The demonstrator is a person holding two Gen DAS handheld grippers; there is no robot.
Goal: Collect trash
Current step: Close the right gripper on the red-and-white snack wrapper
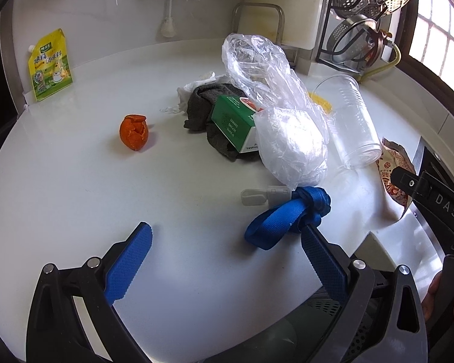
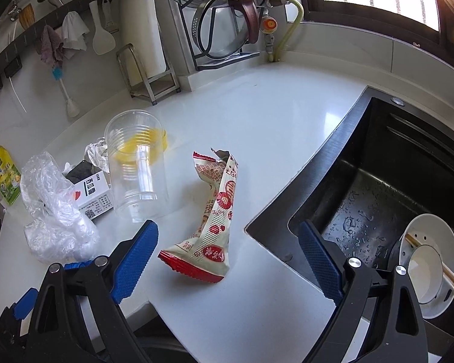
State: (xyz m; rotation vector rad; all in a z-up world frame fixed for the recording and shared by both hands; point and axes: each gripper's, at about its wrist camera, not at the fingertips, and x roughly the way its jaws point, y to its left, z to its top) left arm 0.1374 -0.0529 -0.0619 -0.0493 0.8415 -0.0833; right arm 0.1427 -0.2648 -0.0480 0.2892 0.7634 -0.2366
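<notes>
White countertop (image 1: 75, 187), trash scattered mid-frame. Left gripper (image 1: 227, 242) spread wide, nothing between the blue pads, low centre of the left wrist view; its right finger touches one blue strap (image 1: 287, 214) knotted beside a small grey clip (image 1: 257, 196). Right gripper (image 2: 228, 239) also spread, empty, low in the right wrist view, with one red-and-white snack wrapper (image 2: 212, 220) lying crumpled between and just ahead of its fingers.

Count, left wrist view: one orange peel (image 1: 133, 132) left of centre, alone; one grey cloth (image 1: 208, 112) centre, with one green-and-white carton (image 1: 234, 122) lying on it; one clear plastic bag (image 1: 275, 112) draped over the carton's right end; one crumpled white paper (image 1: 186, 90) behind the cloth; one clear plastic cup (image 1: 351, 121) on its side at right, a yellow item (image 1: 319, 99) behind it, unclear what; one yellow-green spout pouch (image 1: 50, 65) leaning on the wall, upper left.

Right wrist view: black sink (image 2: 387, 157) at right, one white bowl (image 2: 429, 260) inside, lower right, with chopsticks (image 2: 439, 267) on it, count unclear. One metal rack (image 2: 224, 15) with steamer and lid, top centre.
</notes>
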